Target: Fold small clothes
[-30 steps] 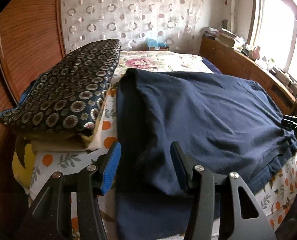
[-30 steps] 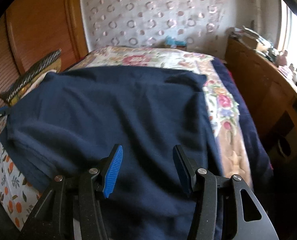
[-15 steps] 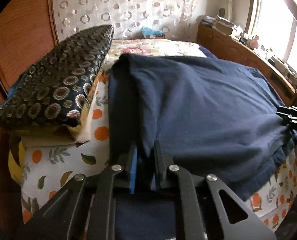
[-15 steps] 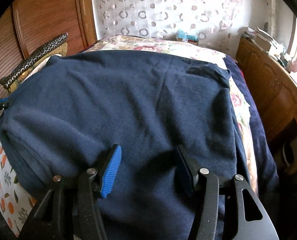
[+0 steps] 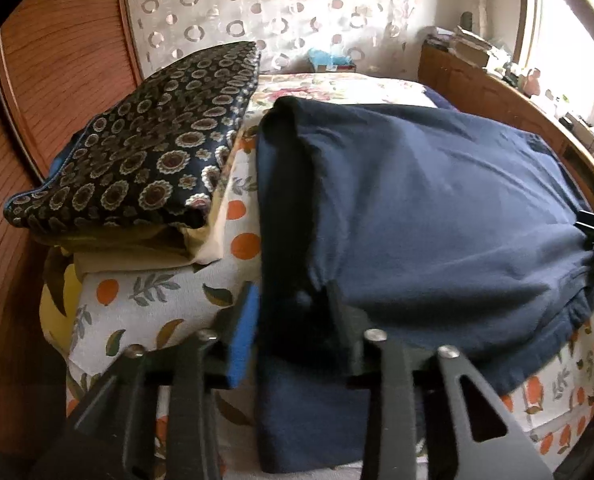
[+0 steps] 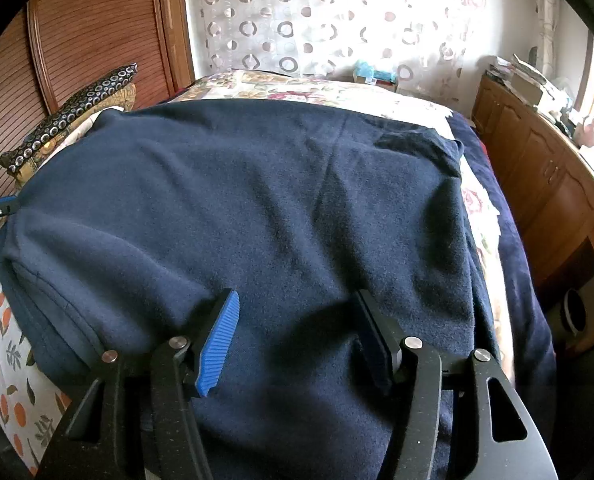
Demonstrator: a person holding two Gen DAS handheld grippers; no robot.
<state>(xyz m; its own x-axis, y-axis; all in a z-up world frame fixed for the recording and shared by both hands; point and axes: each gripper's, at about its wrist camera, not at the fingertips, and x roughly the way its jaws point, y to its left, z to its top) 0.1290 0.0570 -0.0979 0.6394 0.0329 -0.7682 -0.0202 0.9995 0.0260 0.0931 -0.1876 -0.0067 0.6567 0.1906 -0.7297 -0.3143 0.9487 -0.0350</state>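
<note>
Left wrist view: left claw (image 5: 293,332), jaws just reopened around the navy garment's (image 5: 437,208) near-edge fold, releasing it; right claw (image 6: 297,336) released above.

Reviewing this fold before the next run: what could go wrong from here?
1. The left tongs have just been opening, with a bunched fold of the navy garment between them; the fold may slip out or spring back.
2. The right tongs stand open over flat cloth with no edge between them; closing may pinch several layers.
3. The garment overhangs the bed's near edge and could slide off.
</note>
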